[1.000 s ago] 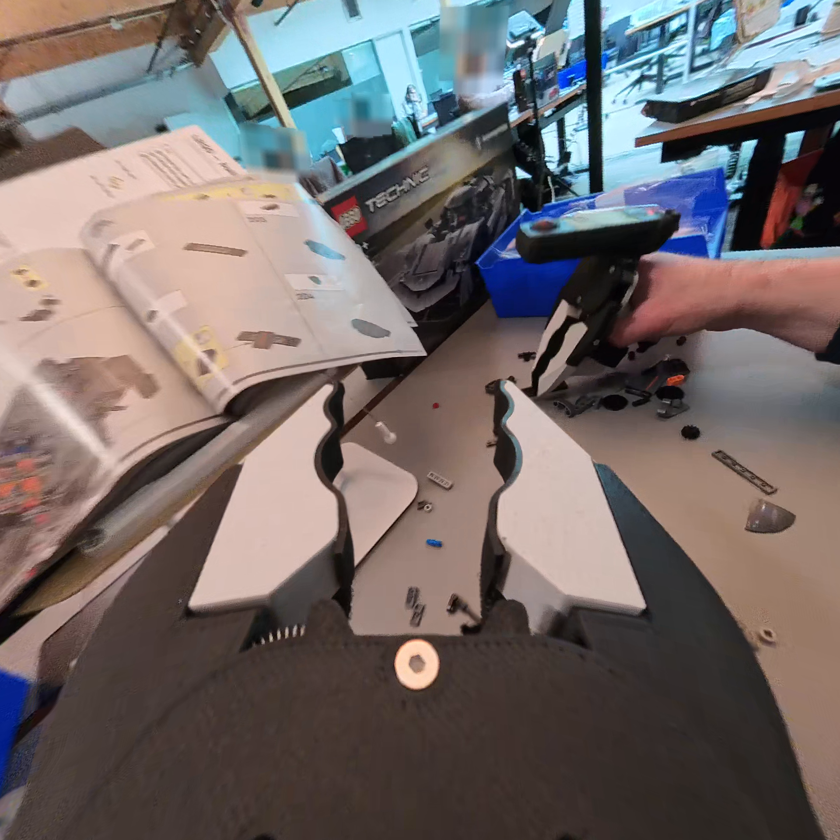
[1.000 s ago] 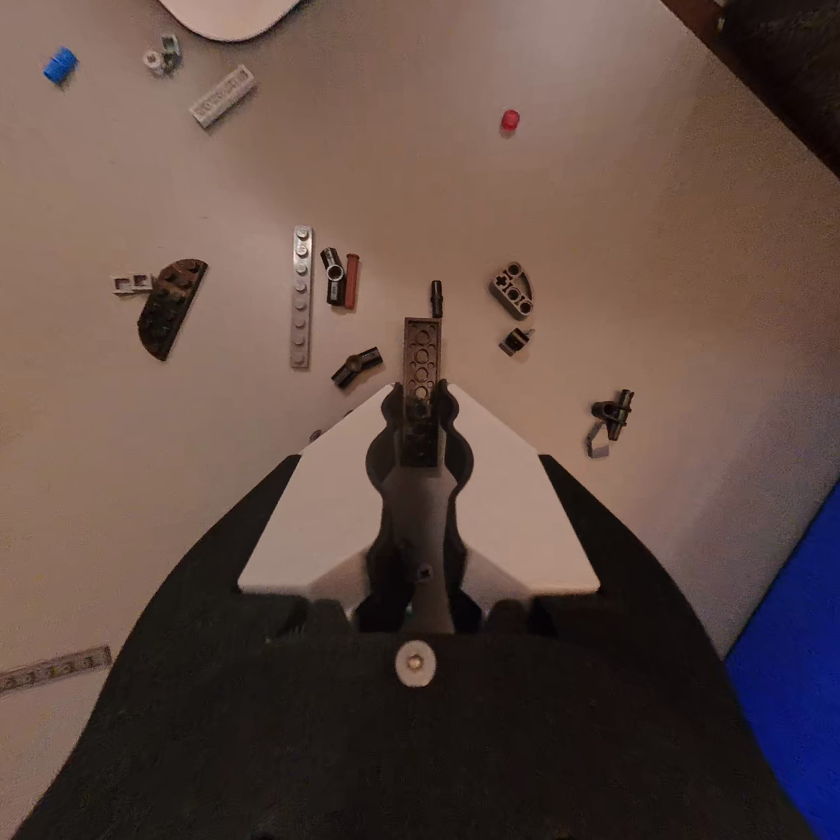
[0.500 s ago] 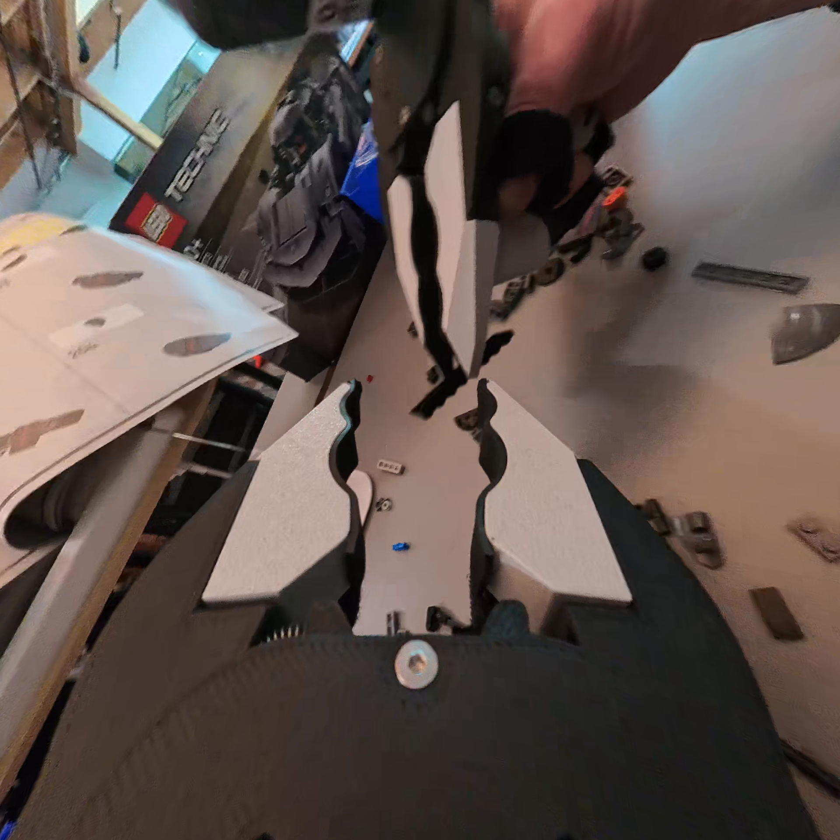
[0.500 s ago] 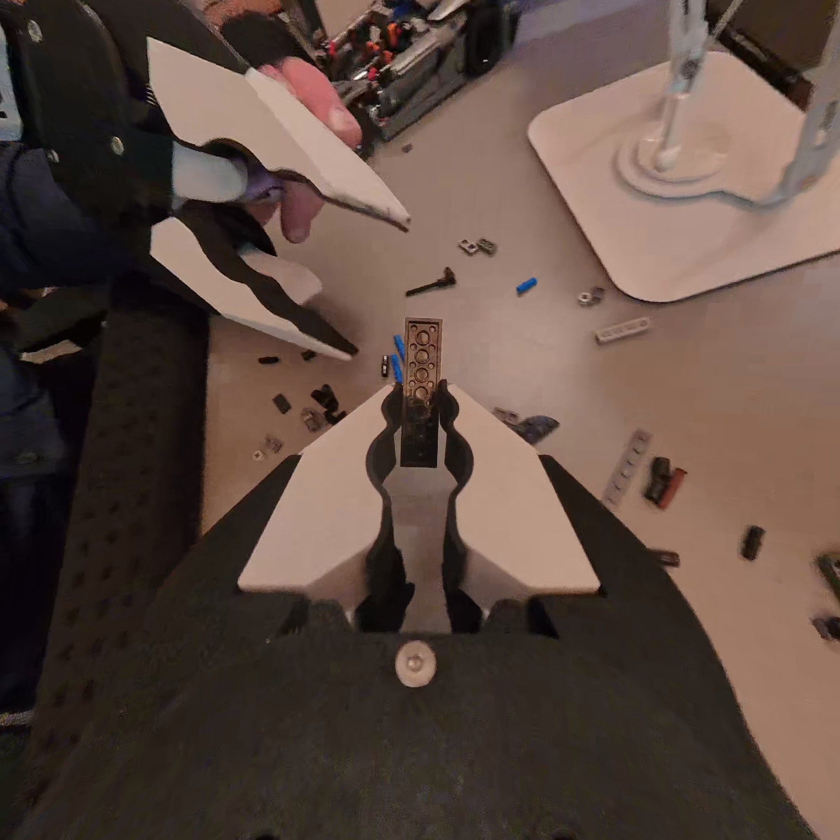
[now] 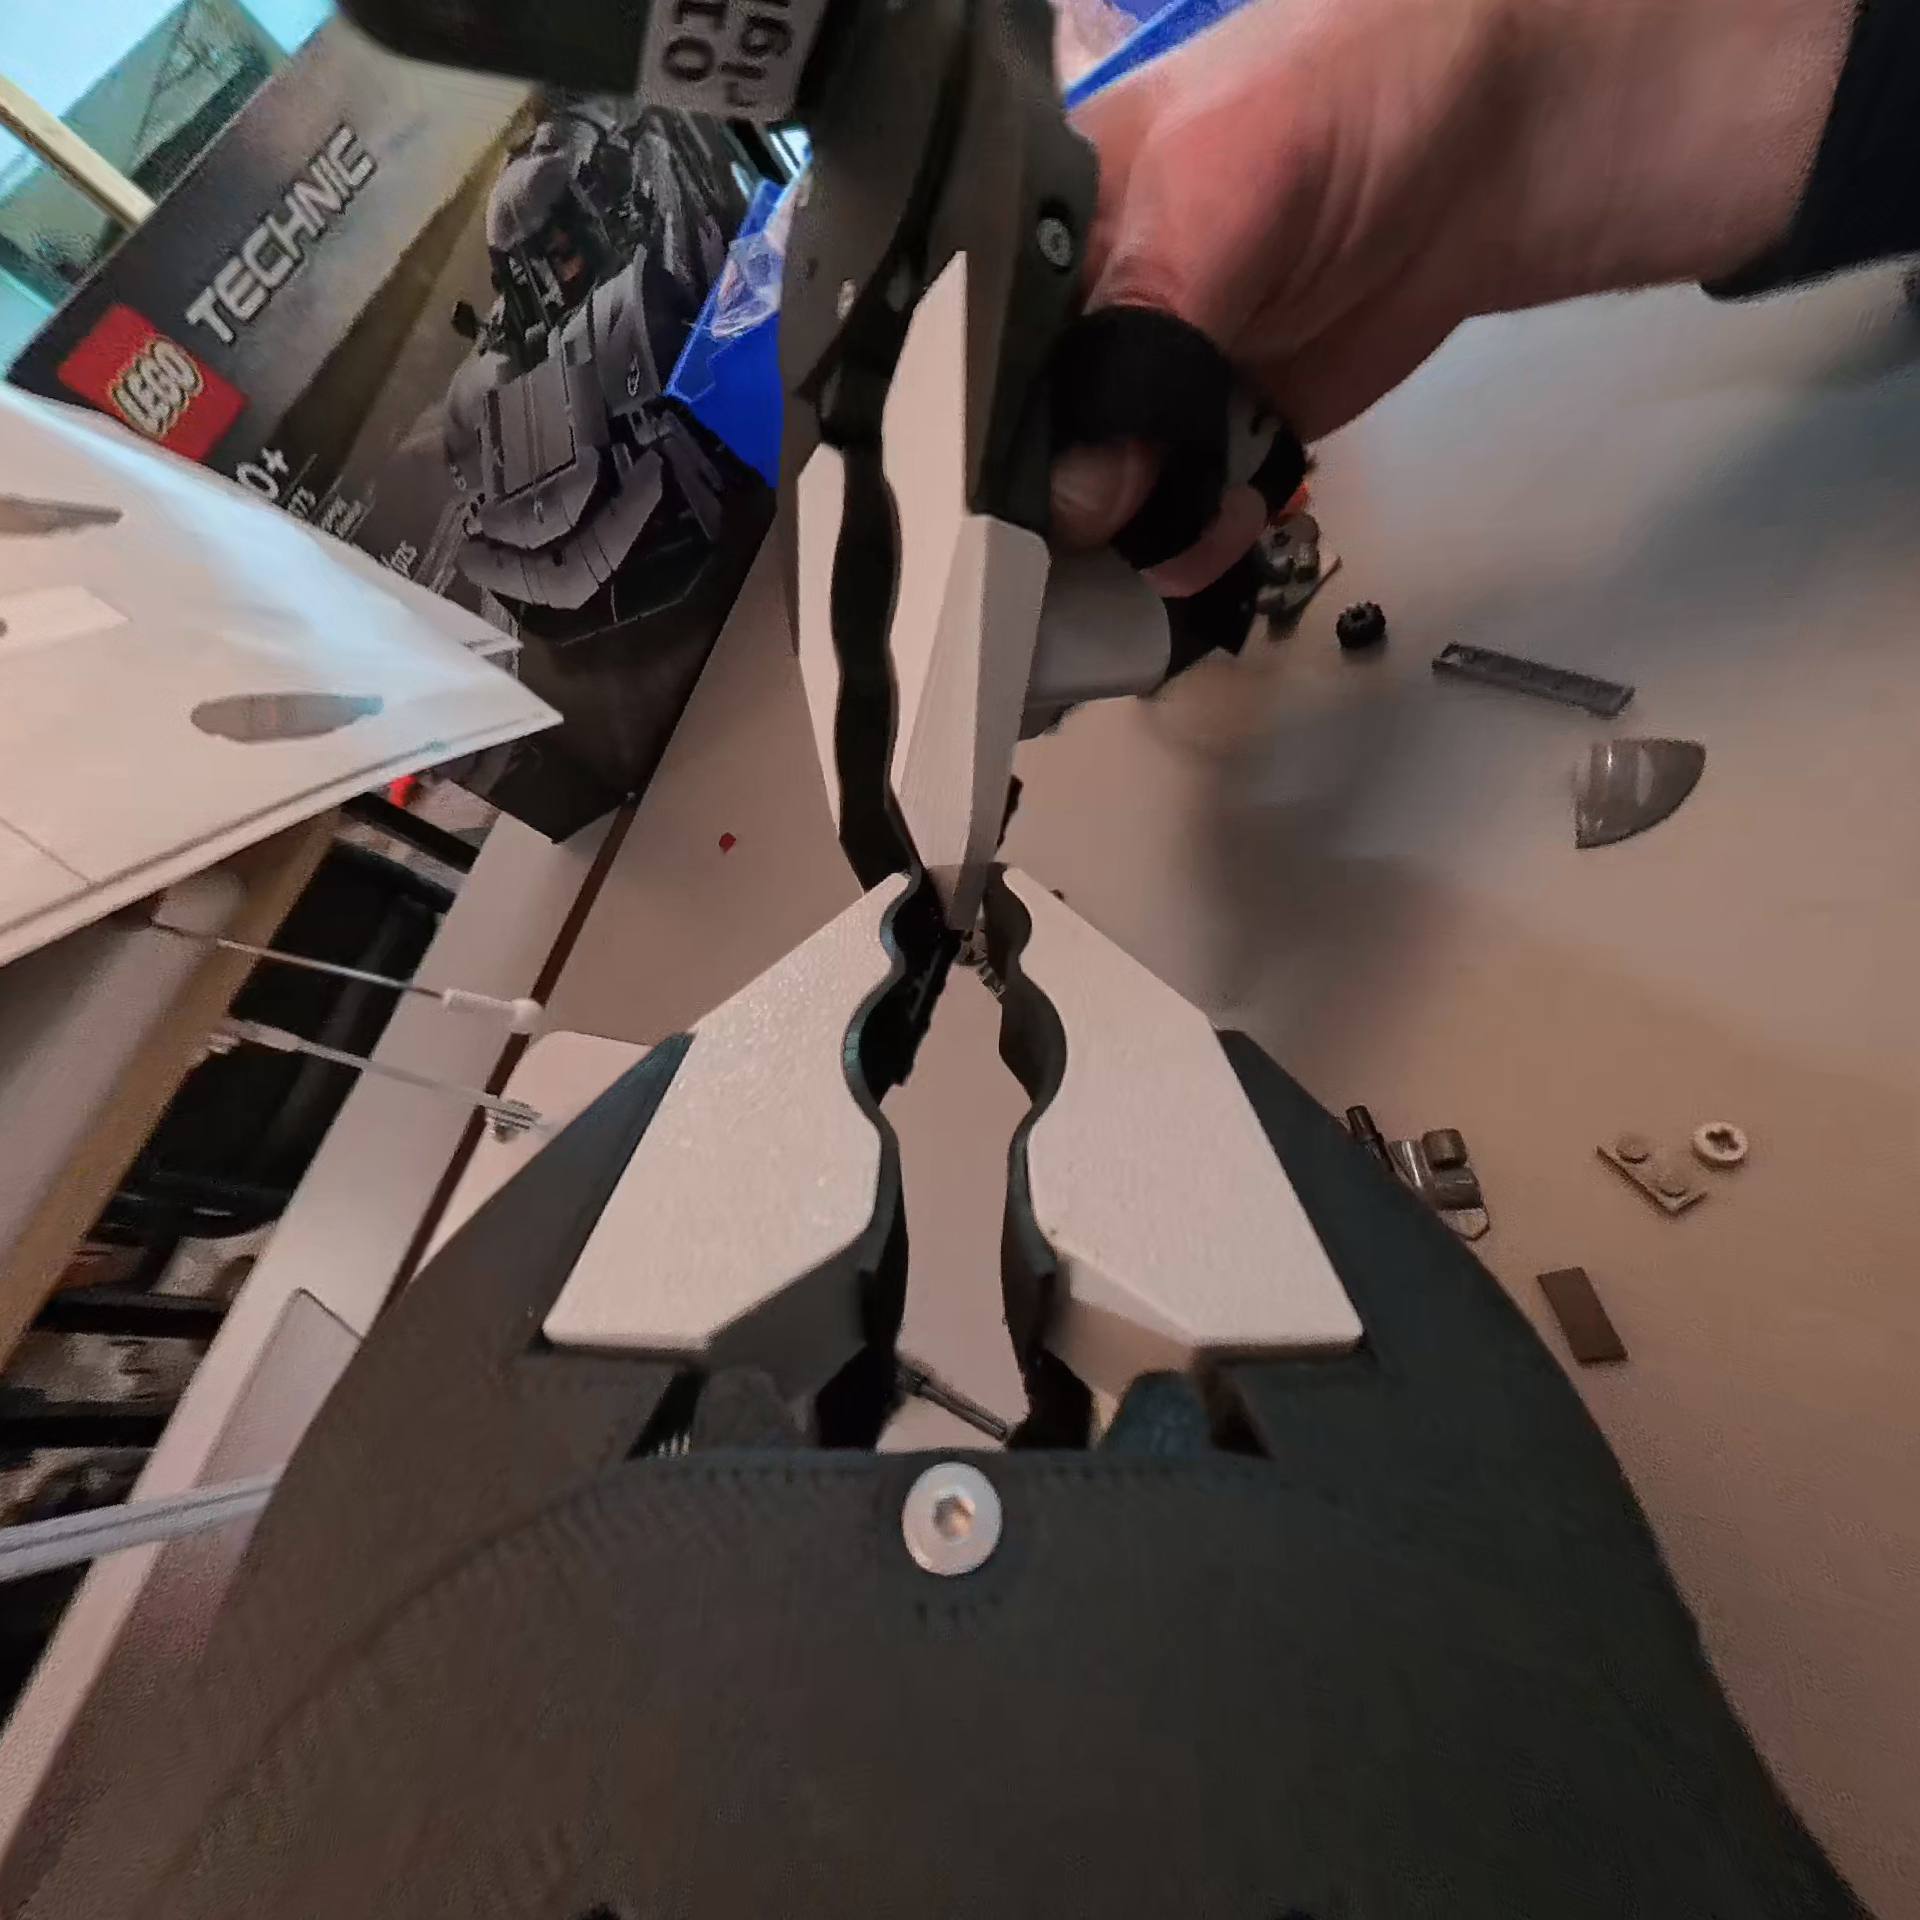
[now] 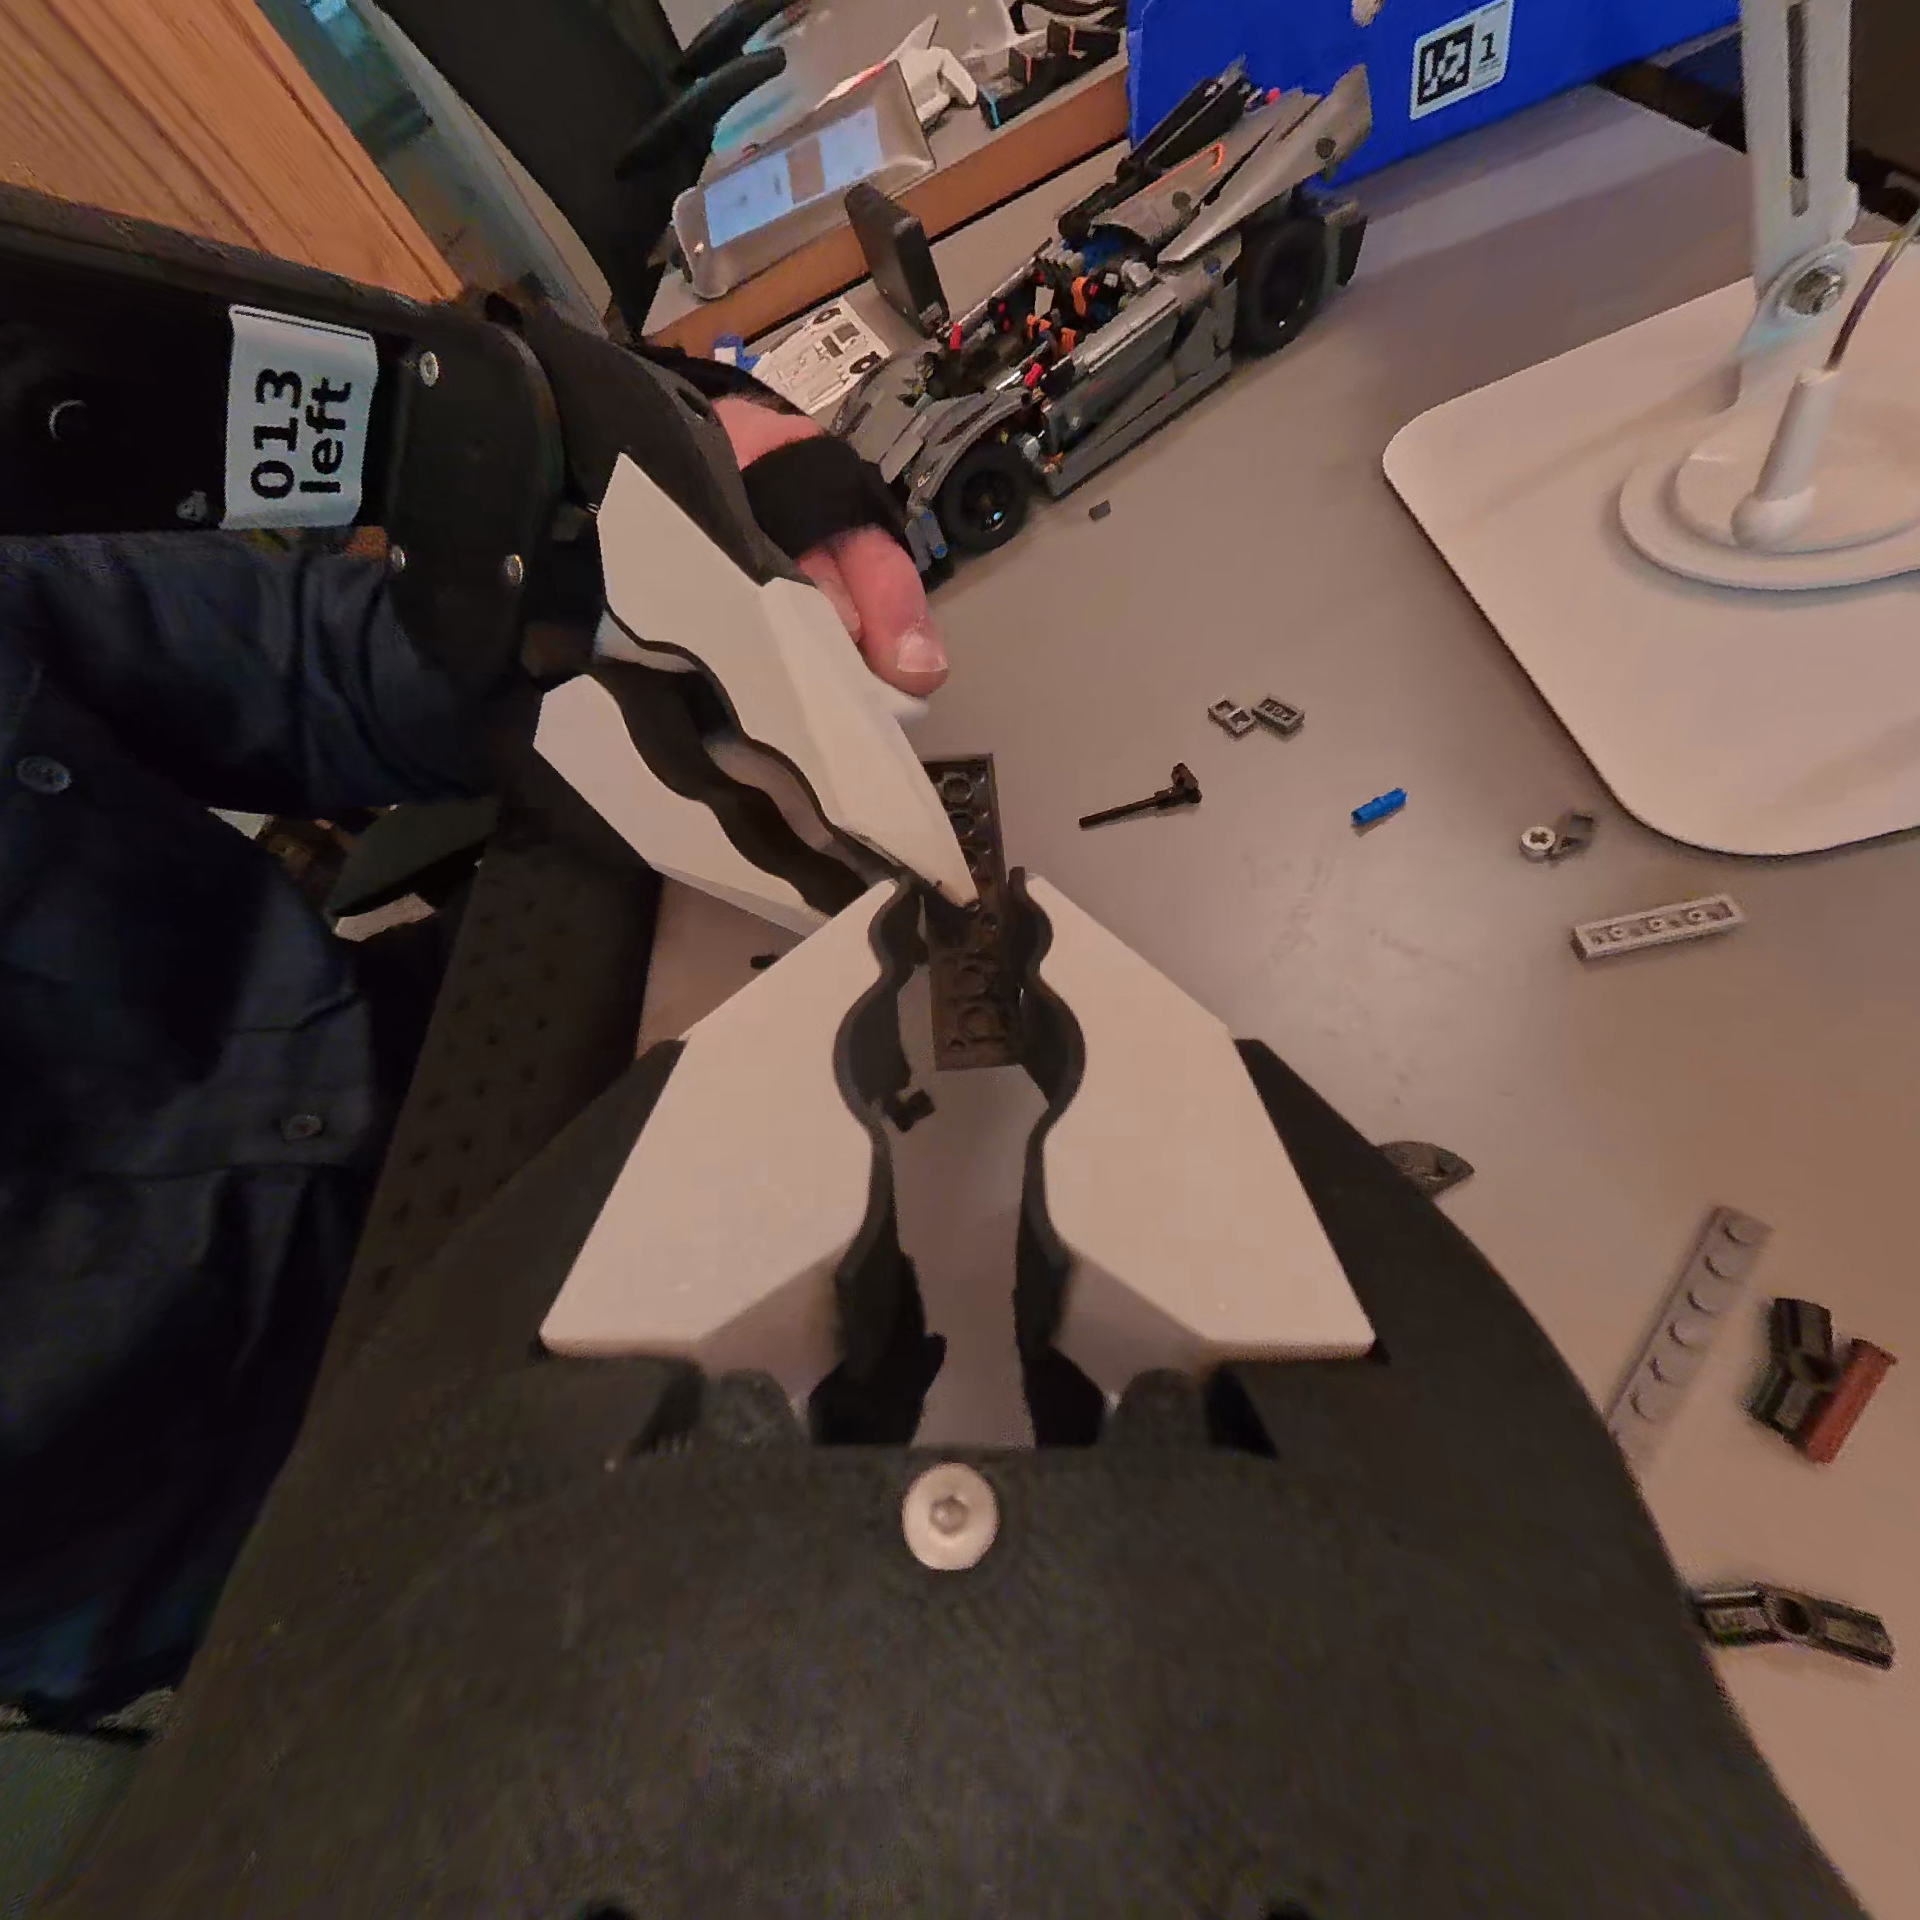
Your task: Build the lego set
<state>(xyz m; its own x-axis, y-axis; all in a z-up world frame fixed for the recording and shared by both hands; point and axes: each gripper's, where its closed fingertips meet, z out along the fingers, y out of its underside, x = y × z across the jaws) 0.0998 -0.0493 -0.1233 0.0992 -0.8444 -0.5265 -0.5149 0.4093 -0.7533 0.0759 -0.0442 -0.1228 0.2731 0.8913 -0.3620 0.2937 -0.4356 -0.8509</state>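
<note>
**Desk:** What is on the far left?

**Photographer:** In the left wrist view, an open instruction booklet hangs over the table edge. Right of it, farther back, stands the dark set box.

**Desk:** And in the centre?

**Photographer:** The two grippers meet tip to tip above the grey table. The left gripper is drawn in narrow. Its tips sit against the tips of the right gripper, which a person's hand brings down from above.

**Desk:** Where is the piece?

**Photographer:** It is a dark plate with holes, clamped by its long edges between the right gripper's fingers and held off the table, its far end poking past the tips. One left finger touches the plate. Whether the left gripper actually grips it, I cannot tell.

**Desk:** To the right?

**Photographer:** In the right wrist view, a partly built grey car sits far back, beside a blue bin. Loose parts lie nearer: a black pin, a blue pin and a short grey plate. A white stand base fills the far right, and a long light grey plate lies near right.
</note>
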